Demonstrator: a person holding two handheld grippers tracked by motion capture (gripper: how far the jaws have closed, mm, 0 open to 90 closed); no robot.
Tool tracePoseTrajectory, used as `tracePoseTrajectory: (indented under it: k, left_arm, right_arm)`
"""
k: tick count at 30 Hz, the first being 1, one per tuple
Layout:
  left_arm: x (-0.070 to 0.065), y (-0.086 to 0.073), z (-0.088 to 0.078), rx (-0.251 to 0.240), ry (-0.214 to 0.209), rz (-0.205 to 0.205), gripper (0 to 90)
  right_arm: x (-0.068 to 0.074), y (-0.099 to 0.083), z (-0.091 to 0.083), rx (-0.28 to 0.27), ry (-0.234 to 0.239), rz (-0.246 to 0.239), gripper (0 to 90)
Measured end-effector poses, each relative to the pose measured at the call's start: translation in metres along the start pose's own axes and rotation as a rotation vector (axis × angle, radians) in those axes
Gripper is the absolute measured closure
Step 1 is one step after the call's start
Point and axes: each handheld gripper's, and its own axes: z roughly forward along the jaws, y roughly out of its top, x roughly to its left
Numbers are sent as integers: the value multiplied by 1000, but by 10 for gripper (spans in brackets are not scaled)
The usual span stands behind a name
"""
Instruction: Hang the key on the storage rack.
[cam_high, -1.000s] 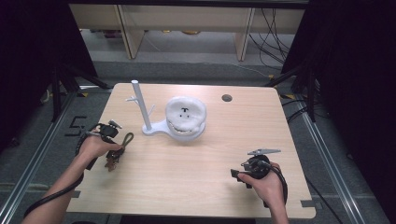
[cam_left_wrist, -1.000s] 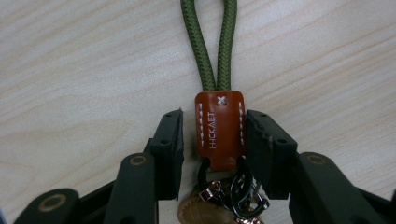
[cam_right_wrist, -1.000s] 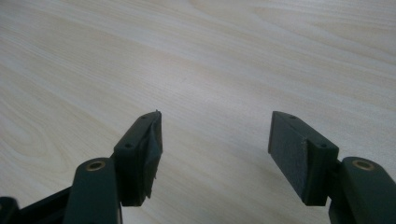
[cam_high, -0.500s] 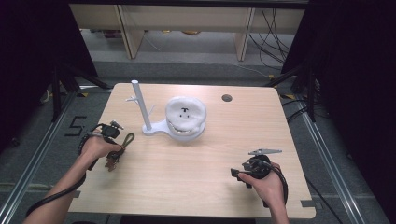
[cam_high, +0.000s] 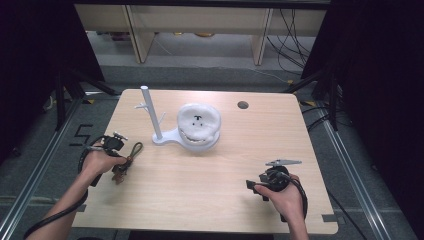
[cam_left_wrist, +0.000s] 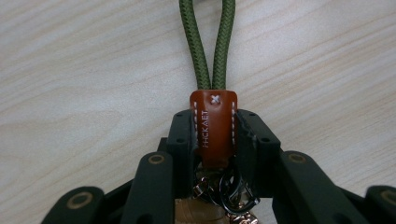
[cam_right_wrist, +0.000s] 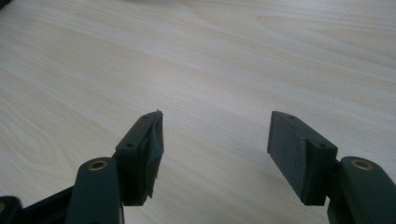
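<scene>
While left tongs (cam_left_wrist: 212, 140) clamp keychain (cam_left_wrist: 213, 126), cord loop points away, right tongs (cam_right_wrist: 215, 140) wide.

Light wood surface (cam_high: 210, 200) with pale grain, rounded corners, round cable hole (cam_high: 243, 105) near far edge. Grey floor (cam_high: 350, 165) all around. Metal rails (cam_high: 360, 195) running along both sides of the surface. Number marking (cam_high: 80, 135) on floor at left. Black stand legs (cam_high: 65, 92) left, another set (cam_high: 325, 85) right. Pale shelf unit (cam_high: 200, 20) at far end. Black cables (cam_high: 290, 30) hanging and trailing at far right. Dark curtains (cam_high: 30, 60) both flanks. Even overhead light, soft shadows.
</scene>
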Motion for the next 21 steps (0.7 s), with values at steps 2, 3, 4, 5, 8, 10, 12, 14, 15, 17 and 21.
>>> tracePoseTrajectory:
  k: [2, 3, 4, 5, 8, 10, 12, 14, 15, 17, 21]
  left_arm:
    - [0, -2, -1, -19, -6, -12, 680]
    - [-1, -5, -4, -34, -12, -38, 681]
    - [1, -6, -6, -43, -12, -12, 680]
    - [2, -8, -7, -56, -23, -15, 680]
    - [2, -14, -12, -123, -25, -38, 680]
    - [2, -15, -14, -125, -33, -45, 680]
    - [2, -22, -17, -180, -37, -55, 680]
    - [2, -24, -18, -191, -40, -58, 680]
    - [0, -28, -18, -249, -39, -90, 680]
    - [2, -30, -20, -235, -35, -68, 681]
    - [1, -37, -24, -275, -40, -63, 681]
  right_arm:
    - [0, 0, 0, 0, 1, 4, 370]
    - [1, 0, 0, 1, -3, 6, 371]
    - [0, 0, 0, -1, -5, 5, 372]
    - [0, 0, 0, -2, -7, 8, 373]
    - [0, 0, 0, -9, -2, 8, 376]
    - [1, 0, 1, -14, -5, 7, 376]
    - [2, 0, 0, -9, -13, 9, 376]
    - [2, -1, 0, -8, -8, 11, 376]
    - [2, -1, 1, -6, 3, 11, 377]
    - [2, -1, 1, -7, 3, 11, 378]
    - [1, 0, 3, -19, -15, 4, 380]
